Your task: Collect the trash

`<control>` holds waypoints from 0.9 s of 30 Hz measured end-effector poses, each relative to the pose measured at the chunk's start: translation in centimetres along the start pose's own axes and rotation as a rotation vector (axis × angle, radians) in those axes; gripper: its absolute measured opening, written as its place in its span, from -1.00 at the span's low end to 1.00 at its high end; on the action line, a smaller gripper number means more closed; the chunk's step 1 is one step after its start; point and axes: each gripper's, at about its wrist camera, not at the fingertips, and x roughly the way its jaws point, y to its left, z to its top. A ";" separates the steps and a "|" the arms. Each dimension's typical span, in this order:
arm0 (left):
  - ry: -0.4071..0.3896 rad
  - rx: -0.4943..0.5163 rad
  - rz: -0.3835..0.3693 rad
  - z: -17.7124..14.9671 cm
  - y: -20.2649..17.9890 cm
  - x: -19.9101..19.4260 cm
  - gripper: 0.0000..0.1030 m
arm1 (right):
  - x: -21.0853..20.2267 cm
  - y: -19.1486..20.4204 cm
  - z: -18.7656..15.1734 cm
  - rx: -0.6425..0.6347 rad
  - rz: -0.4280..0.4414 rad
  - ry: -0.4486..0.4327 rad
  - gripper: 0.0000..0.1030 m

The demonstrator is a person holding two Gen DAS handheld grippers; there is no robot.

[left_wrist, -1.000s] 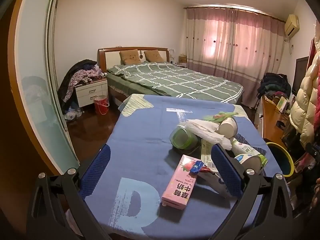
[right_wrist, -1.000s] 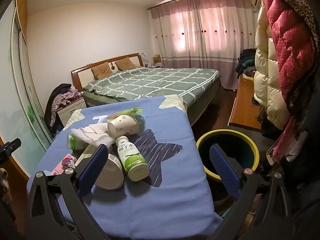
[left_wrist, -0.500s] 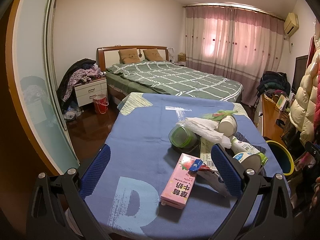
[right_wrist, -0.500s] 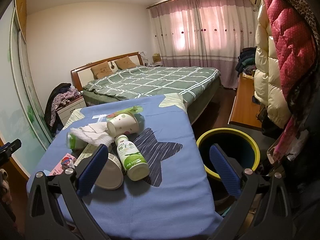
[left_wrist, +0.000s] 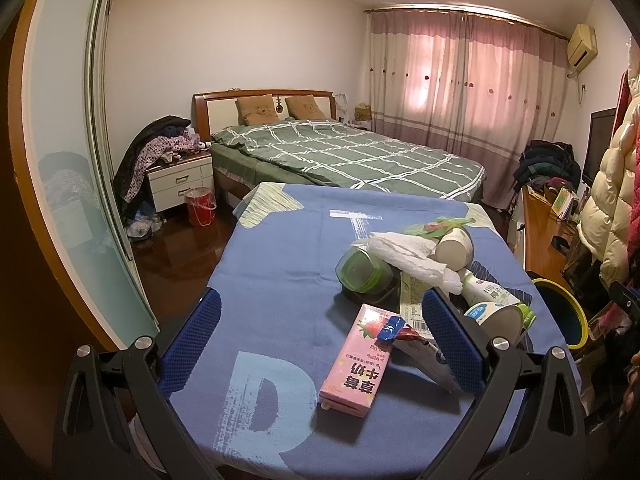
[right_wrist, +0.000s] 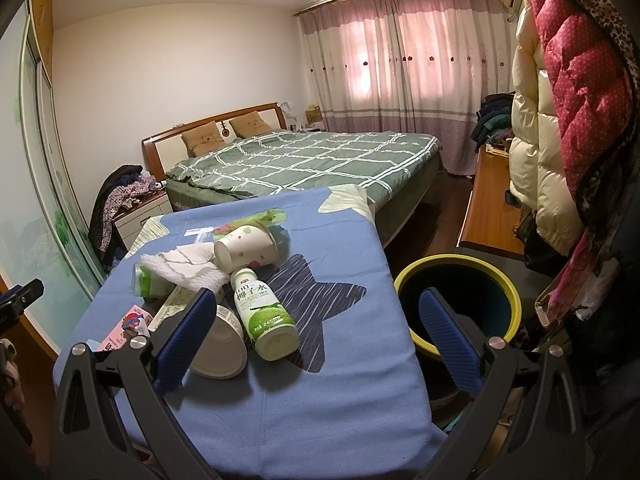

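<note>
Trash lies in a pile on the blue tablecloth [left_wrist: 280, 280]: a pink milk carton [left_wrist: 356, 364], a green-lidded container [left_wrist: 362, 270], a white tissue [left_wrist: 408, 254], a paper cup [right_wrist: 246, 248], a white-and-green bottle [right_wrist: 264, 314] and a white bowl [right_wrist: 220, 344]. My left gripper [left_wrist: 320, 336] is open and empty, its fingers either side of the carton, above the table. My right gripper [right_wrist: 316, 340] is open and empty, over the table's right edge beside the bottle. A yellow-rimmed bin [right_wrist: 460, 304] stands on the floor right of the table.
A bed with a green checked cover [left_wrist: 340, 156] lies beyond the table. A nightstand piled with clothes [left_wrist: 176, 172] and a red bucket [left_wrist: 200, 206] are at the left. A wooden desk [right_wrist: 492, 200] and hanging coats [right_wrist: 560, 120] are at the right.
Both grippers have stayed open and drifted only slightly; the view of the table has shifted a little. Nothing was taken hold of.
</note>
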 end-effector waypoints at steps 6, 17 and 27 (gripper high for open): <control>0.003 0.003 -0.002 -0.1 0.0 0.0 0.93 | 0.2 0.0 -0.2 0.002 0.001 0.002 0.88; 0.005 0.003 -0.002 -0.1 0.0 0.1 0.93 | 0.2 0.0 -0.1 0.001 0.001 0.003 0.88; 0.005 0.002 -0.002 -0.1 0.0 0.1 0.93 | 0.3 0.0 -0.2 0.001 0.003 0.004 0.88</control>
